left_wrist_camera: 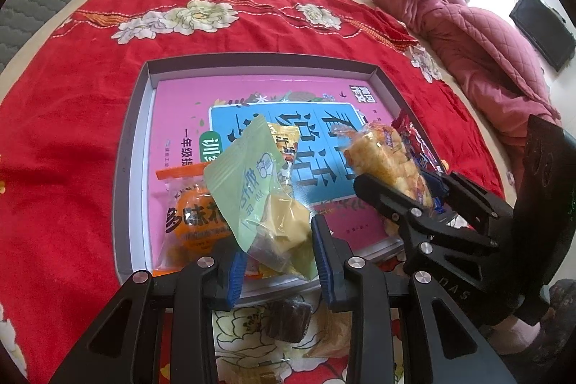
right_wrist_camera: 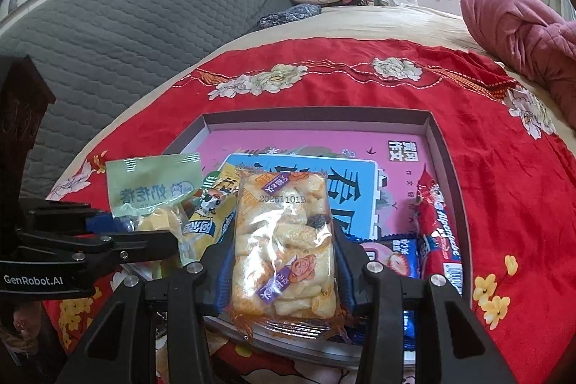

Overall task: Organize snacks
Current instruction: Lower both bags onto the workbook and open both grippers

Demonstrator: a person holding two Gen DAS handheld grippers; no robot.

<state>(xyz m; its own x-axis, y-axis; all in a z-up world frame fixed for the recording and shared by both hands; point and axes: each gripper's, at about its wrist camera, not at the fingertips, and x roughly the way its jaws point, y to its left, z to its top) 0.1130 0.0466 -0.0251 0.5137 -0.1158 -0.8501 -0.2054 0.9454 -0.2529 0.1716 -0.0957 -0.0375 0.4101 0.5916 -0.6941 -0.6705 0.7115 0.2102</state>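
A shallow grey box (left_wrist_camera: pixel 136 132) with a pink book inside lies on the red bedspread. My left gripper (left_wrist_camera: pixel 279 254) is shut on a pale green snack packet (left_wrist_camera: pixel 248 182) and holds it over the box's near left part. My right gripper (right_wrist_camera: pixel 284 279) is shut on a clear packet of yellow puffed snacks (right_wrist_camera: pixel 284 240) over the box's near edge; it also shows in the left wrist view (left_wrist_camera: pixel 387 164). In the box lie an orange packet (left_wrist_camera: pixel 190 222), a yellow packet (right_wrist_camera: pixel 208 222), a red Alpenliebe packet (right_wrist_camera: pixel 437 225) and a blue packet (right_wrist_camera: pixel 399 258).
A dark brown wrapped snack (left_wrist_camera: pixel 288 317) and other loose packets lie on the bedspread just in front of the box. A pink quilted jacket (left_wrist_camera: pixel 468 31) lies at the right. A grey padded headboard (right_wrist_camera: pixel 126 35) stands at the left.
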